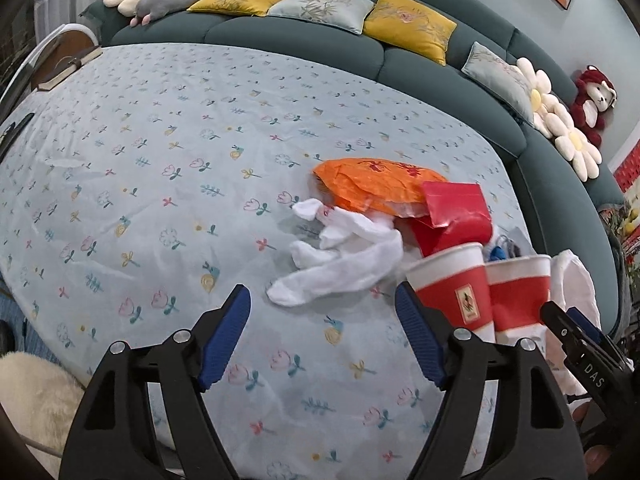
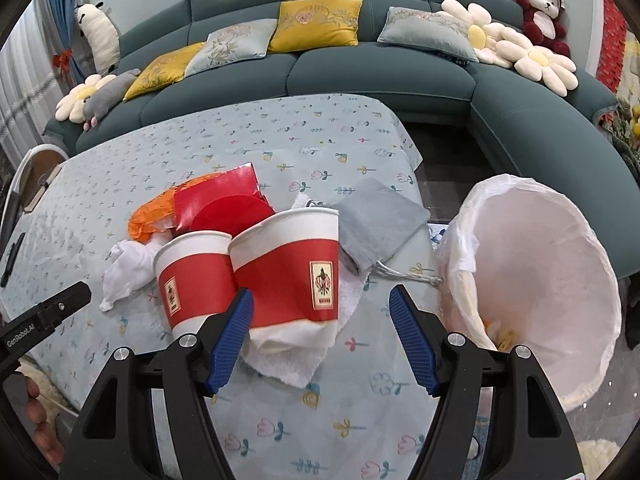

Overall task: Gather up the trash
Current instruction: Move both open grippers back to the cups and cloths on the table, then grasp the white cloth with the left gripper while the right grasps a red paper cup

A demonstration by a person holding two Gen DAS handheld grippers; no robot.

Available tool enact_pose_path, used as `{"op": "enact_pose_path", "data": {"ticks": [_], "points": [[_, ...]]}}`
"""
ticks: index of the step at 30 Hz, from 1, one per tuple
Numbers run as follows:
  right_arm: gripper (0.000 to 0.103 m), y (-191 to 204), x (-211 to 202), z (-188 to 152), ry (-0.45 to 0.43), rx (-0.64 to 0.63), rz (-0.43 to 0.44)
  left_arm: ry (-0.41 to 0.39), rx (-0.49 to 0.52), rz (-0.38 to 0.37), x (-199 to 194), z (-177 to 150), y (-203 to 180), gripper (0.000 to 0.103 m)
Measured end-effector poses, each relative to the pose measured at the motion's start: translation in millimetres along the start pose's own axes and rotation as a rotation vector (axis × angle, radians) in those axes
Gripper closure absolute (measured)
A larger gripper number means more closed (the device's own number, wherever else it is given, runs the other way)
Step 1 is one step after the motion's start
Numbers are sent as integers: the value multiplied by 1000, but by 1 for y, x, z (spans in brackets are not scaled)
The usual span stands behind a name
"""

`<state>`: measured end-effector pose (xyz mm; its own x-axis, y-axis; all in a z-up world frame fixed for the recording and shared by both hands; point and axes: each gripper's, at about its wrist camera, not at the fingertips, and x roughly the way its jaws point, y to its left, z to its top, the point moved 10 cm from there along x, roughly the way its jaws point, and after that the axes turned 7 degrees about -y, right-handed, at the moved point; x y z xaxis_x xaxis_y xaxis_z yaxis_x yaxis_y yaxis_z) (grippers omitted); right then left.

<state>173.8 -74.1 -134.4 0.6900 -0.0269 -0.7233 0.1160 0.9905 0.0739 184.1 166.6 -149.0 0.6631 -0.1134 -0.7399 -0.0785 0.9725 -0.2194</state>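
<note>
Right wrist view carries the relation that matters: the lined trash bin (image 2: 532, 280) stands off the table's right edge, mouth tipped toward the camera, with a few scraps already at its bottom, while the trash sits in a heap on the flowered tablecloth (image 2: 224, 132) ahead and to the left of the right gripper (image 2: 322, 336). Its jaws are spread wide and hold nothing; the nearer paper cup (image 2: 292, 268) stands upright just ahead of the left blue pad, so my judgement is that a small shift leftward would bring the cup between the pads, its long axis vertical and crosswise to the jaws. This arm is the nearer one to both cup and bin. The left gripper (image 1: 322, 332) is likewise wide open and empty, hovering over bare cloth with the pile ahead and to its right. Going down in size, the heap reads: an orange plastic bag (image 2: 150, 216), a red packet (image 2: 220, 200) lying partly over it, the two red-and-white cups touching side by side, the second cup (image 2: 192, 276) to the left, a crumpled white tissue (image 1: 340, 256) sprawled beside them. A grey folded cloth (image 2: 380, 224) lies behind the cups; whether it counts as trash I cannot tell.
</note>
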Motion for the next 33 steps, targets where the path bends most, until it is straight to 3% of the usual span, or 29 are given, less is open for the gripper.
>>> {"op": "enact_pose_path", "data": {"ticks": [11,13,16,18,23,25,27,33], "points": [[36,3,34,2,49,0,-3,59,117,-54,41,7,-17,29],[36,5,38,1,56,5,7,71,144,-63,45,4,-23,35],[36,10,42,-3,67,-1,20,82,183,-62,50,-1,-28,52],[36,14,43,-6,75,-9,27,94,183,-65,52,-5,-29,70],[55,20,42,-11,84,-12,52,88,191,-62,47,-9,-30,96],[63,22,39,-11,83,-9,60,78,196,-58,42,-9,-31,98],[78,23,37,-12,87,-10,71,65,194,-53,36,-8,-32,98],[78,22,20,-10,59,-18,77,30,168,-52,17,-5,-34,98]]}}
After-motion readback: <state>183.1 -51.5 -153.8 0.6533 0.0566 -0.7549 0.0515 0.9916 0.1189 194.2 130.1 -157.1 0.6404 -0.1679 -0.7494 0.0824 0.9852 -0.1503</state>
